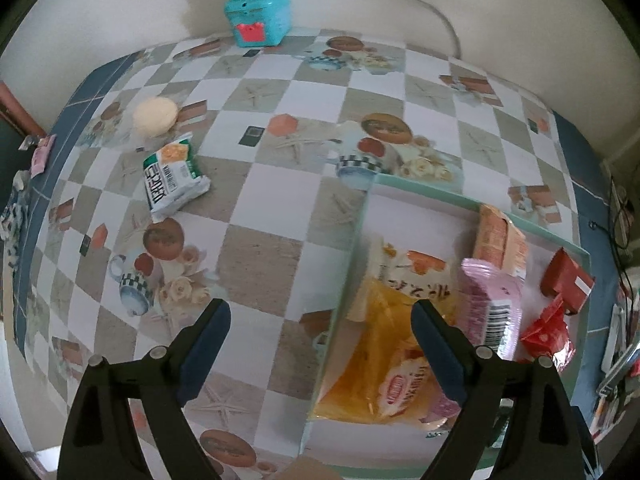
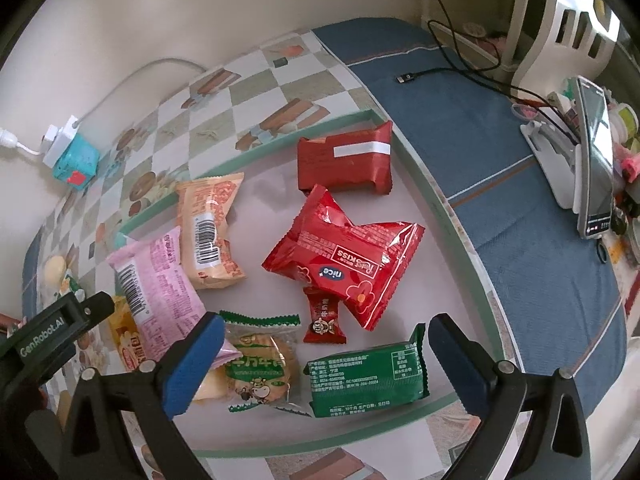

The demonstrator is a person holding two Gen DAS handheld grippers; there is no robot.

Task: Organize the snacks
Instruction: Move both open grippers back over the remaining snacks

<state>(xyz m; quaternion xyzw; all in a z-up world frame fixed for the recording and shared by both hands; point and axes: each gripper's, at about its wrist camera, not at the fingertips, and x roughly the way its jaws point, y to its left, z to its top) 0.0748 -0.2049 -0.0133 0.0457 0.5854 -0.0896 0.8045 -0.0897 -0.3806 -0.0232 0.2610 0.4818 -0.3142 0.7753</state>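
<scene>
- Green-rimmed and white inside, the tray (image 2: 436, 200) sat on a checkered tablecloth (image 1: 260, 168) and held most of the snacks.
- In the right wrist view the right gripper (image 2: 322, 360) hung over the tray with its jaws spread wide and nothing pinched between them.
- Below that gap lay a clear-wrapped cookie (image 2: 260, 368) towards 7 o'clock and a green packet (image 2: 368, 380) towards 5 o'clock.
- A big red bag (image 2: 352, 256) lay mid-tray, with a small red candy (image 2: 322, 318) touching its lower edge.
- A dark red packet (image 2: 344, 164) lay at 12 o'clock from the bag, near the tray's far rim.
- A peach packet (image 2: 210, 224) and a pink packet (image 2: 160, 280) lay side by side at 9 o'clock (both barcodes up).
- In the left wrist view the left gripper (image 1: 320, 344) also stood spread and empty, straddling the tray's left rim.
- A yellow bag (image 1: 376, 360) lay in the tray partly under its right finger.
- Outside the tray, at 10 o'clock on the cloth, lay a green-and-white packet (image 1: 174, 178) and, beyond it, a round pale cake (image 1: 155, 117).
- A teal box (image 1: 258, 18) stood at 12 o'clock by the wall.
</scene>
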